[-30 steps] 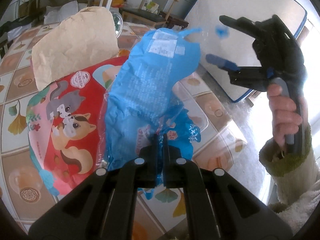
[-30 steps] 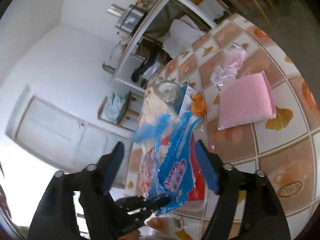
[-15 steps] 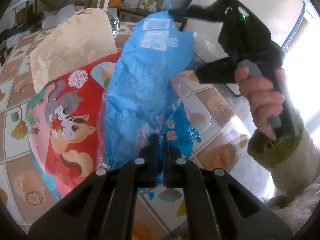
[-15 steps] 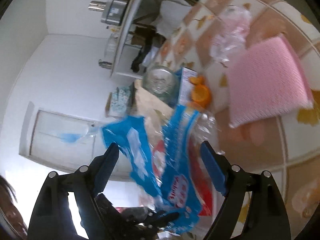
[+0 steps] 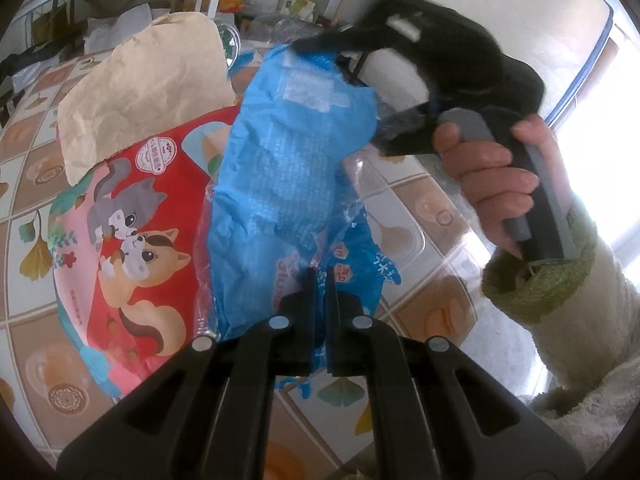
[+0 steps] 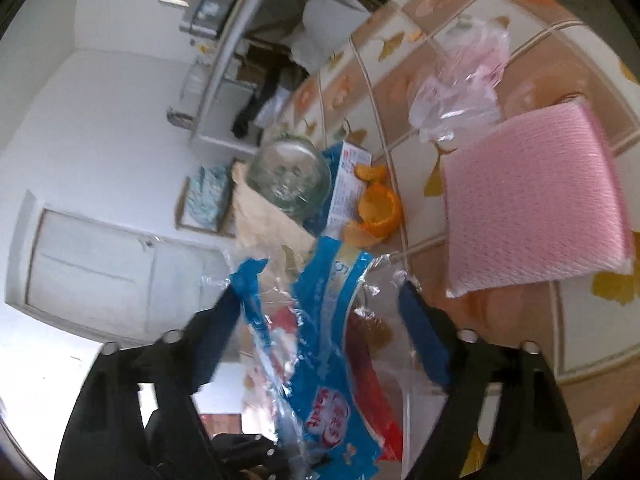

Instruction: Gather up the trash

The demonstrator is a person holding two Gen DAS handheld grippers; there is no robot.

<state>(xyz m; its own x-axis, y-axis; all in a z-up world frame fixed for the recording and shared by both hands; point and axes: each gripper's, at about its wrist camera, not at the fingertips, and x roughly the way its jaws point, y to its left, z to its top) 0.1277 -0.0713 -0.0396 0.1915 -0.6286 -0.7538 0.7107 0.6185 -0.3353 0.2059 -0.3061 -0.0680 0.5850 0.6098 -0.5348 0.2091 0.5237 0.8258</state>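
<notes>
My left gripper [image 5: 318, 276] is shut on the lower end of a crumpled blue plastic wrapper [image 5: 288, 152], which it holds upright above the tiled table [image 5: 24, 152]. Behind the wrapper lie a red and pink snack bag with a cat and a squirrel [image 5: 132, 208] and a brown paper bag [image 5: 148, 88]. My right gripper [image 6: 320, 312], held by a hand in a green-cuffed sleeve [image 5: 492, 184], straddles the top of the blue wrapper [image 6: 328, 292]. Its jaws are closing, and the pads do not press on the wrapper.
On the table beyond lie a pink cloth pad [image 6: 536, 204], orange peel [image 6: 376, 212], a glass jar [image 6: 288, 176] on its side and crumpled clear plastic film [image 6: 460, 88]. A clear plastic tray [image 5: 396, 216] lies under the wrapper. Shelves and a chair stand at the back.
The right gripper has come in from the right and down onto the top of the blue wrapper, and its jaws have narrowed. The left gripper and its hold are unchanged.
</notes>
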